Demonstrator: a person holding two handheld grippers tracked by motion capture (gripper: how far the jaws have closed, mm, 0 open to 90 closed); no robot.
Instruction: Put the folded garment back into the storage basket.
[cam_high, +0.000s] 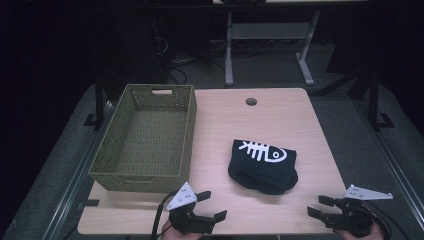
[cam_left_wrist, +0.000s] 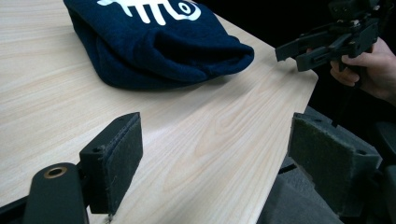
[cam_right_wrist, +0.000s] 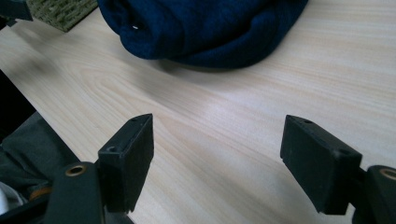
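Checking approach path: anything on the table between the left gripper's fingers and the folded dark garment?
Nothing. In the left gripper view, bare wood runs from the open left gripper to the folded garment. The high view agrees.

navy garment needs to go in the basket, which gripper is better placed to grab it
Probably left. The left gripper sits open at the table's near edge between the wicker basket and the folded navy garment, so its carry is shorter. The right gripper, also open, is on the garment's far side from the basket.
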